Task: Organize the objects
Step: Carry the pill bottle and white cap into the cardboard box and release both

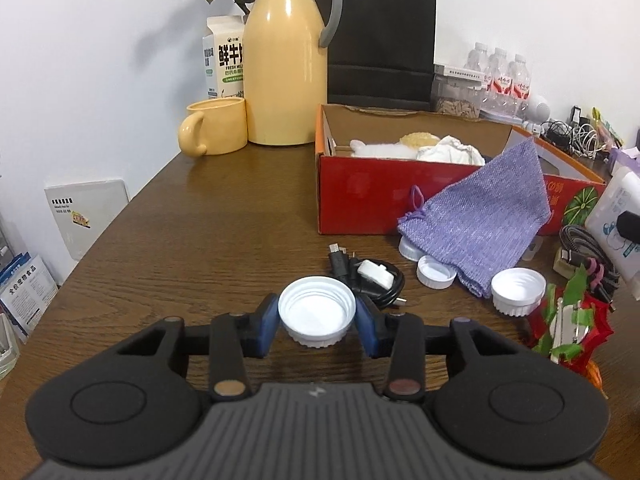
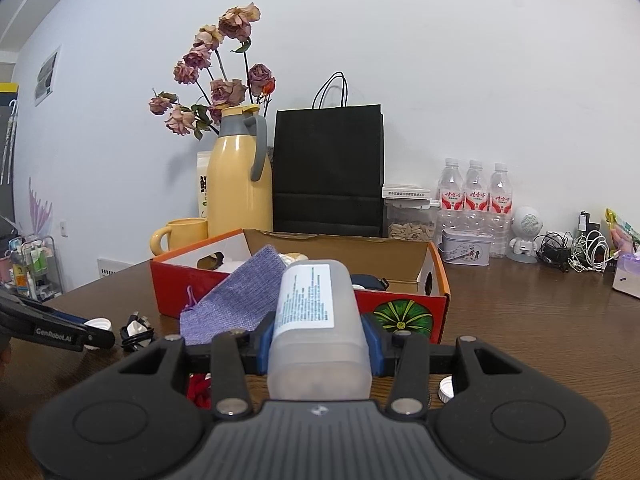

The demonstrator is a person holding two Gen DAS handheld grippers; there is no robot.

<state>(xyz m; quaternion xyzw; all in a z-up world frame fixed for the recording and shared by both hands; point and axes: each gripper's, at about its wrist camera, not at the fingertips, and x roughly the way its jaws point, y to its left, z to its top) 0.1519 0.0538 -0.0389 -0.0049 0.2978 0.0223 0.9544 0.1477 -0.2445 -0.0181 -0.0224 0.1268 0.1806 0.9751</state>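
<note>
Two handheld grippers are each clamped on something. Seen from its own wrist camera, the left gripper (image 1: 317,316) pinches a white ribbed cap (image 1: 317,311), open side up, low over the brown table (image 1: 192,216). The right gripper (image 2: 318,336) squeezes a frosted plastic bottle (image 2: 318,320) lying lengthwise, in front of the red cardboard box (image 2: 400,312).

The step in hand is probably fitting cap to bottle (or dropping both in the box). Doing it well would mean turning the cap over, lining it up with the neck, and keeping each grip firm but gentle, since the soft bottle may flex.

The bottle's mouth cannot be seen, so whether this cap fits is unknown. A purple knitted pouch (image 1: 484,216) covers part of the box and a cap beneath it, and the label text is too small to read.
</note>
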